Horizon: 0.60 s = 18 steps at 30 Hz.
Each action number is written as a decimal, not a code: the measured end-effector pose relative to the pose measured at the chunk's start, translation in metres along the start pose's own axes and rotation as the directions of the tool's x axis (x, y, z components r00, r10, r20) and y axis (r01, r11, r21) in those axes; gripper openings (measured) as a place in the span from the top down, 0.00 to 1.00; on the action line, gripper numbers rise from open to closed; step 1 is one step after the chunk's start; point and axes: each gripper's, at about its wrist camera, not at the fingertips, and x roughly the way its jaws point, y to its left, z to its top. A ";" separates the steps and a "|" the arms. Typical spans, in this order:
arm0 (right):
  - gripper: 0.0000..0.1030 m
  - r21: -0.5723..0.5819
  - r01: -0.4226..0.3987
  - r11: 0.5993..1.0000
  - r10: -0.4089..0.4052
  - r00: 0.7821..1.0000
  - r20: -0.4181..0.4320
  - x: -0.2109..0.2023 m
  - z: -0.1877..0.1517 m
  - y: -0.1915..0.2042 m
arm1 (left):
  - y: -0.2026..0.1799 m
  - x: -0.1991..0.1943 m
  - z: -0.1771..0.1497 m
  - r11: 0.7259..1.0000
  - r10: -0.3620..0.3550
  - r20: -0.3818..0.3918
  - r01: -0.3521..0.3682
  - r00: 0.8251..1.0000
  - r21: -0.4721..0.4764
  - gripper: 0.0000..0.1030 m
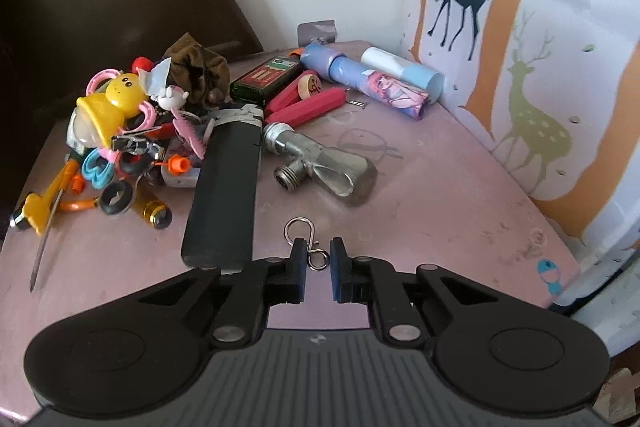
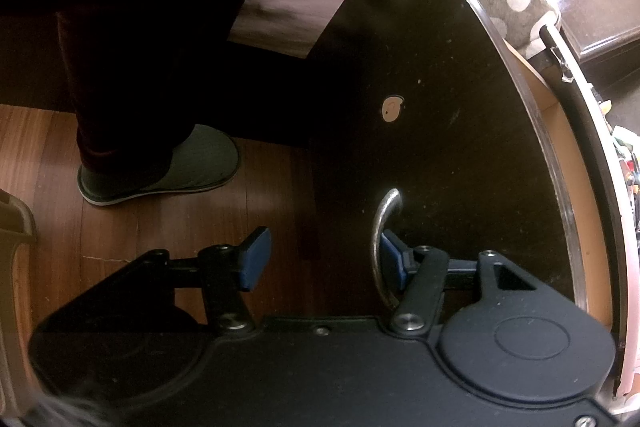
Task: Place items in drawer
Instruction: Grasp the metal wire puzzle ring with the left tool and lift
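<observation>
— What does your left gripper (image 1: 318, 247) have?

— It's closed nearly all the way on a small wire clasp (image 1: 316, 259). The clasp fills the narrow gap between the jaws and its round loop pokes out ahead. It sits near the front edge of the desk (image 1: 440, 195), just beside the end of the black lighter (image 1: 224, 187), with the metal valve (image 1: 320, 163) farther in.

— And the right gripper (image 2: 324, 243)?

— About half open, holding nothing. One finger is tucked behind the curved handle (image 2: 380, 247) on the dark drawer front (image 2: 440, 107), and the other stands well apart.

— So which step is this?

— I'd say picking up the first small item while the other tool keeps the drawer. A tan strip shows past the front's right edge, so I judge it ajar. I can't see inside.

— Next?

— Lift the clasp straight up; thin wire can slip or twist out. Then carry it over the drawer opening before letting go.
</observation>
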 end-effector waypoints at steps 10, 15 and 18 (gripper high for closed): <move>0.43 0.000 -0.003 1.000 0.003 1.000 0.000 0.000 -0.001 -0.001 | -0.005 -0.039 -0.018 1.000 -0.003 0.013 0.003 1.000 -0.019 0.90; 0.43 0.001 -0.005 1.000 0.005 1.000 0.000 0.000 -0.001 -0.002 | -0.012 -0.056 -0.030 1.000 0.024 -0.002 -0.024 1.000 -0.001 0.90; 0.43 -0.001 -0.005 1.000 0.005 1.000 0.001 0.000 -0.002 -0.002 | -0.016 -0.065 -0.038 0.999 0.033 -0.014 -0.033 0.999 0.003 0.90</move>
